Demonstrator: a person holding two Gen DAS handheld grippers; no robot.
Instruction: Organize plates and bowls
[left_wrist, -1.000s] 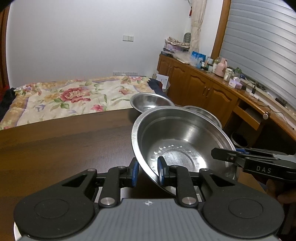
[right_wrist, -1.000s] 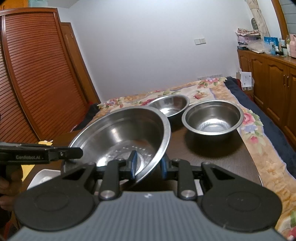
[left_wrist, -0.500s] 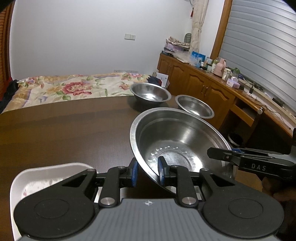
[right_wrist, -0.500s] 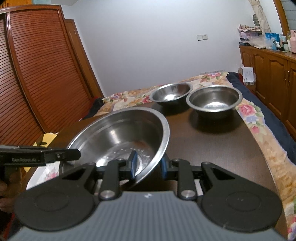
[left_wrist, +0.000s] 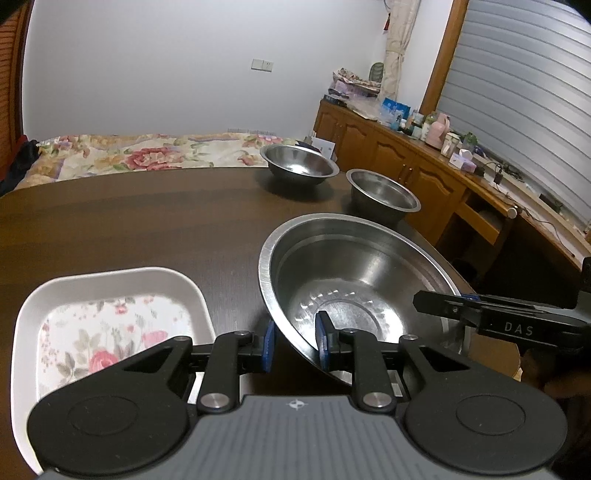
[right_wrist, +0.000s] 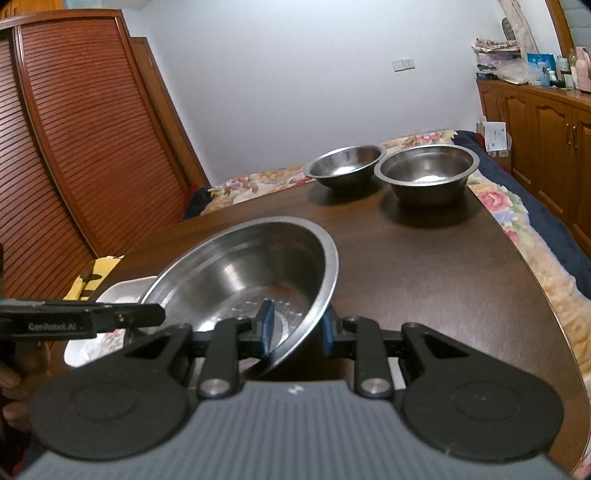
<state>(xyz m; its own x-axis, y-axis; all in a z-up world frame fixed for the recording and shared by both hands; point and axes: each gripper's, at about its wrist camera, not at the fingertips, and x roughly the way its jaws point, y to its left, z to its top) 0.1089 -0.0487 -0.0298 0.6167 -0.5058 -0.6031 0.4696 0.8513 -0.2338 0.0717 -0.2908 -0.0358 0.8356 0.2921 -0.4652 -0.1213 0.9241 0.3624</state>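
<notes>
The left gripper (left_wrist: 293, 343) and the right gripper (right_wrist: 295, 326) are each clamped on the rim of the large steel bowl (left_wrist: 354, 291) from opposite sides, one blue pad inside the wall and one outside. The bowl hangs tilted above the dark wooden table (left_wrist: 129, 229); whether its underside touches the table cannot be told, since both gripper bodies hide its near edge. In the right wrist view the bowl covers most of the white floral plate (left_wrist: 110, 317), which lies just beside it toward the left gripper; the left gripper's body cuts off the plate's near edge. Two smaller steel bowls stand upright near the far table edge, close together but apart: a shallow bowl (right_wrist: 345, 166) and a deeper bowl (right_wrist: 426, 171). Bare tabletop lies between them and the held bowl. A bed with a floral cover (left_wrist: 147, 155) lies beyond the table. The right gripper's side reads "DAS" in the left wrist view; the left gripper's reads "GenRobot.AI" in the right wrist view.
</notes>
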